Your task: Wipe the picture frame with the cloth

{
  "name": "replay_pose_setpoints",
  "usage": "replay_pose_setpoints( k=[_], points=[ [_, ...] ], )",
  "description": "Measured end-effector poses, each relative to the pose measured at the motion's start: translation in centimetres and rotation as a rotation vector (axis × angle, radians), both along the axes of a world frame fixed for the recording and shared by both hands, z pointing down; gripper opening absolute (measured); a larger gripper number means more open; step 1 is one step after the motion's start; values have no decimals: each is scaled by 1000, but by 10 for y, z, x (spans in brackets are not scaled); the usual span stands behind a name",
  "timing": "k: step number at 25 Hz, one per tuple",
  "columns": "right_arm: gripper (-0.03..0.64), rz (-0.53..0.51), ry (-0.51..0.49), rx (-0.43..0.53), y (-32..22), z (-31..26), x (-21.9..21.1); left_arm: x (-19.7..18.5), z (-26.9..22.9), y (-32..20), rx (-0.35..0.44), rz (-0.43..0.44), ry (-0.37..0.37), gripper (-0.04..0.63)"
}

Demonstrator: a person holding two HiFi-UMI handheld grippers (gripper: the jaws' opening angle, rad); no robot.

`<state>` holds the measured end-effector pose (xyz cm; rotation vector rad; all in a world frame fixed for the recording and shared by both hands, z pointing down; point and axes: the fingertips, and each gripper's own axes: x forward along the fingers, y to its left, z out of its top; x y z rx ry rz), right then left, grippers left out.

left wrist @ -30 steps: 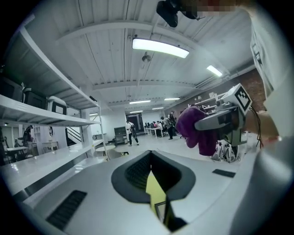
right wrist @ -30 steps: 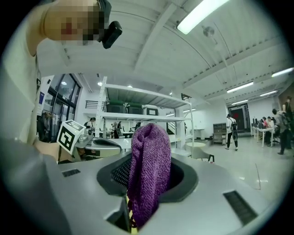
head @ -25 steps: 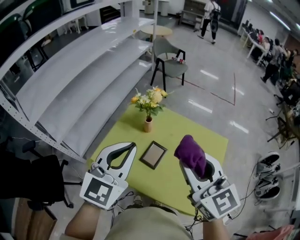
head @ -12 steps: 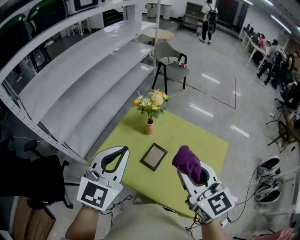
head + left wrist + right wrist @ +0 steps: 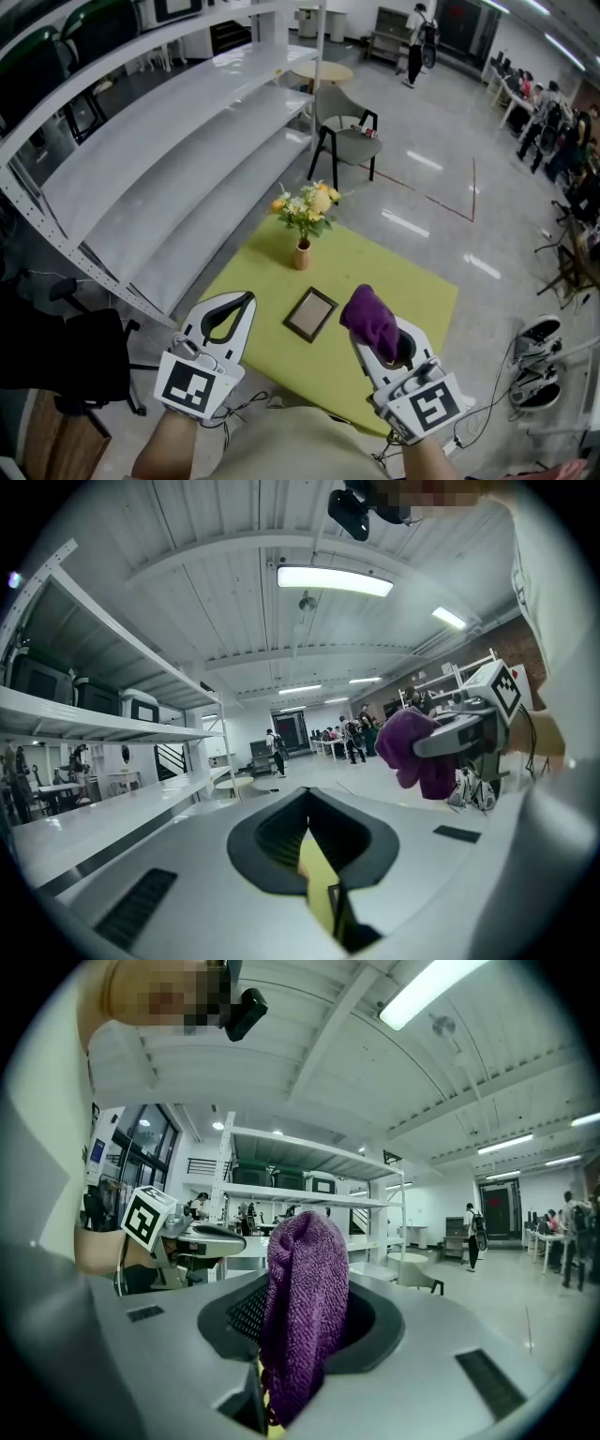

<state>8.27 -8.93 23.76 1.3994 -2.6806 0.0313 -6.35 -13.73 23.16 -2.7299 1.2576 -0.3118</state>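
Observation:
A small dark-rimmed picture frame lies flat on the yellow-green table, near its front middle. My right gripper is shut on a purple cloth that bunches up out of its jaws; in the right gripper view the cloth fills the middle. It hovers just right of the frame. My left gripper is shut and holds nothing; it hangs over the table's front left corner, left of the frame. The left gripper view shows its jaws closed, with the cloth at right.
A small vase of yellow and white flowers stands on the table behind the frame. Long white shelves run along the left. A dark chair and round table stand beyond. People stand far off across the shiny floor.
Both grippers have drawn slightly back and lower in the view; the right one still holds the cloth. The frame has not moved.

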Motion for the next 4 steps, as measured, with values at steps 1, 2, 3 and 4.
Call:
replay_pose_setpoints(
  k=[1,2,3,4],
  points=[
    [124,-1,2,2,0,-1,-1,0,0,1,1,2,-3,8],
    [124,-3,4,4,1,-1,-1,1,0,2,2,4,-5,8],
    [124,-5,6,7,1,-2,-2,1,0,2,2,5,-6,8],
    [124,-7,6,11,1,-3,-3,1,0,3,3,7,-7,8]
  ],
)
